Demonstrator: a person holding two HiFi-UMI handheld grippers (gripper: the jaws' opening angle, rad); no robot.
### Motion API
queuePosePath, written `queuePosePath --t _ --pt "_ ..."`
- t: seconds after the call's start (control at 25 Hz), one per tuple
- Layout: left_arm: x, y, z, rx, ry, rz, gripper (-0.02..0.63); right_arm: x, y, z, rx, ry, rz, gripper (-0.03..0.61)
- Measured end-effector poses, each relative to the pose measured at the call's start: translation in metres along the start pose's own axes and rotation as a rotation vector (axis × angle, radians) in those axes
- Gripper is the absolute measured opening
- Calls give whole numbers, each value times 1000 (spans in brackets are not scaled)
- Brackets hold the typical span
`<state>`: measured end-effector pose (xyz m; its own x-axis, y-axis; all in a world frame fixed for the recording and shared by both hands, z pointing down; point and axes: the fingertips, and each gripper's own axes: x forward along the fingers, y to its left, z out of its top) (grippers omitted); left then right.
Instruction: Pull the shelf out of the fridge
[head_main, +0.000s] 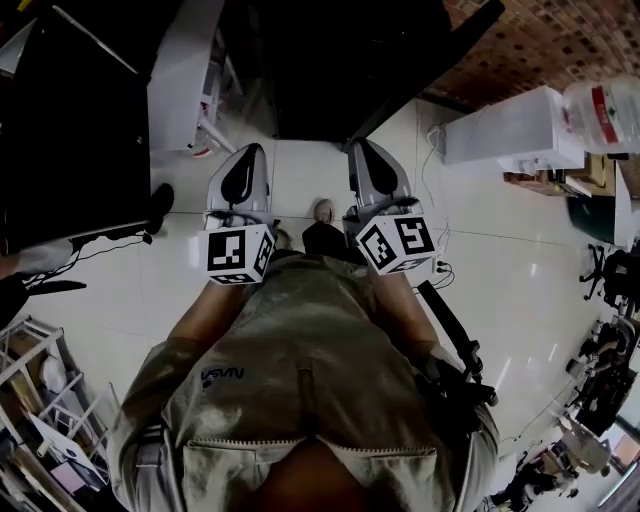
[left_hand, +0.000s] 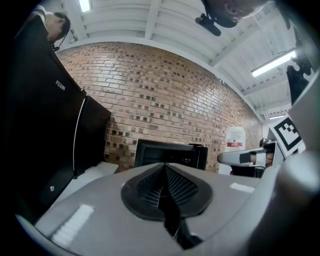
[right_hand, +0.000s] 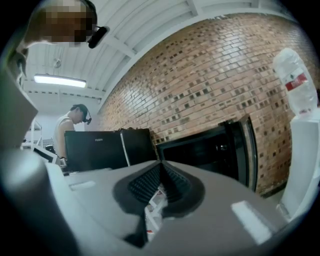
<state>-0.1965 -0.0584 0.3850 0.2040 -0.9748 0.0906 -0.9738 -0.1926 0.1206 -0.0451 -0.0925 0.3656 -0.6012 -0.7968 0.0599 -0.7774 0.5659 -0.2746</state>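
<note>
Left gripper (left_hand: 164, 170) jaws together, empty. Right gripper (right_hand: 160, 167) also closed on nothing. Fridge (right_hand: 200, 150) is straight ahead across the floor (head_main: 300, 180), well apart from both, with its door (right_hand: 246, 150) open on the right side. The interior is too dark to pick out the shelf. I'd guess it pulls straight toward me. Right gripper looks marginally nearer.
</note>
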Motion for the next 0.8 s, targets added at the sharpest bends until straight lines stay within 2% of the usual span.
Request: queuePosePath --t 0.44,0.8 --pt "98 1 9 131 33 3 6 90 -81 3 126 -41 -25 3" --pt "181 -5 -4 201 69 11 6 148 -138 -11 221 -7 -40 15"
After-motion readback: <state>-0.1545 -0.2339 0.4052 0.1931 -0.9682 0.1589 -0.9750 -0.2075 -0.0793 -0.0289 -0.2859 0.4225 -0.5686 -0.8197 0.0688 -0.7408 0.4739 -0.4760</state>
